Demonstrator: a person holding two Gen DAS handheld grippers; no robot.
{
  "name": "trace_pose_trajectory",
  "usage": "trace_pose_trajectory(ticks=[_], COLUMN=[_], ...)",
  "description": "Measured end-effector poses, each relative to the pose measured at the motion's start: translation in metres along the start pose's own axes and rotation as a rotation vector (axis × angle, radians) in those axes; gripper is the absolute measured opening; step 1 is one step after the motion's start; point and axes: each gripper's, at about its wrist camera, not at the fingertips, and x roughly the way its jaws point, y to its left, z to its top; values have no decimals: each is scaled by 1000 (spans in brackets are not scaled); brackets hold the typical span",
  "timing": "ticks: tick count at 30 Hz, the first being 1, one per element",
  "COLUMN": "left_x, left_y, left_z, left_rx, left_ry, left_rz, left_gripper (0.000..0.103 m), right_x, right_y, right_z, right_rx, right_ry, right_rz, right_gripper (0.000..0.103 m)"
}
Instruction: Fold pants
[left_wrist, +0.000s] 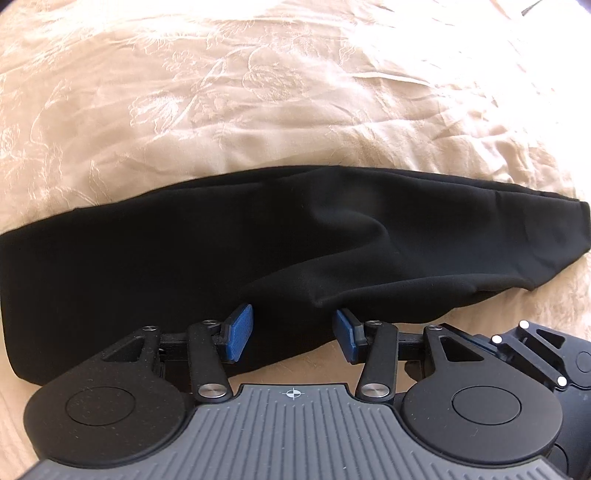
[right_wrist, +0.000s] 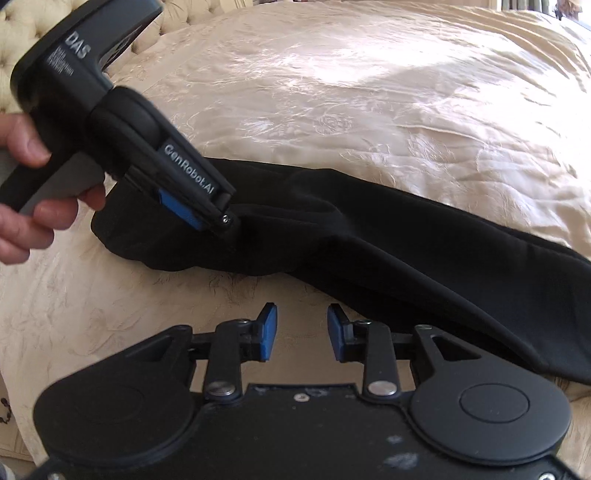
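Black pants lie in a long band across a cream bedspread; they also show in the right wrist view, running from left to lower right. My left gripper is open, its blue pads straddling the near edge of the cloth at a raised fold. In the right wrist view the left gripper rests on the pants' left end, held by a hand. My right gripper is open and empty, just above the bedspread, short of the pants' near edge.
The cream embroidered bedspread covers the whole bed and is lightly wrinkled. A tufted headboard stands at the far left in the right wrist view. The right gripper's body shows at the lower right of the left wrist view.
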Motion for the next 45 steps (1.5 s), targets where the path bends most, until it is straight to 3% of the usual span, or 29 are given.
trace_pose_trajectory(ticks=[5, 21, 25, 28, 29, 30, 33, 36, 39, 43, 45], left_x=[1, 6, 13, 14, 13, 12, 8, 8, 19, 26, 27], left_y=[-4, 19, 19, 29, 32, 36, 46, 55, 64, 74, 76], left_z=[11, 44, 48, 46, 44, 42, 28, 10, -3, -8, -8], left_rx=[87, 64, 114, 108, 99, 87, 74, 105, 139, 130, 127], left_ry=[-9, -60, -75, -60, -62, -65, -73, -71, -40, -34, -35], left_rz=[26, 43, 201, 184, 181, 183, 214, 289, 349, 350, 345], left_gripper=[49, 49, 47, 47, 47, 47, 47, 47, 47, 48, 48], right_x=[12, 34, 40, 44, 44, 44, 31, -3, -28, -25, -17], right_y=[4, 8, 10, 6, 4, 0, -10, -22, -17, -9, 1], right_z=[13, 34, 38, 39, 39, 39, 42, 48, 46, 30, 17], right_rx=[-22, -57, -30, 13, 35, 61, 120, 223, 219, 170, 110], right_ry=[-17, -9, 2, 5, 6, 7, 21, 3, 20, 111, 216], right_rz=[-14, 23, 62, 95, 120, 149, 196, 345, 424, 396, 385], right_gripper=[34, 35, 35, 36, 30, 12, 7, 5, 3, 2, 2])
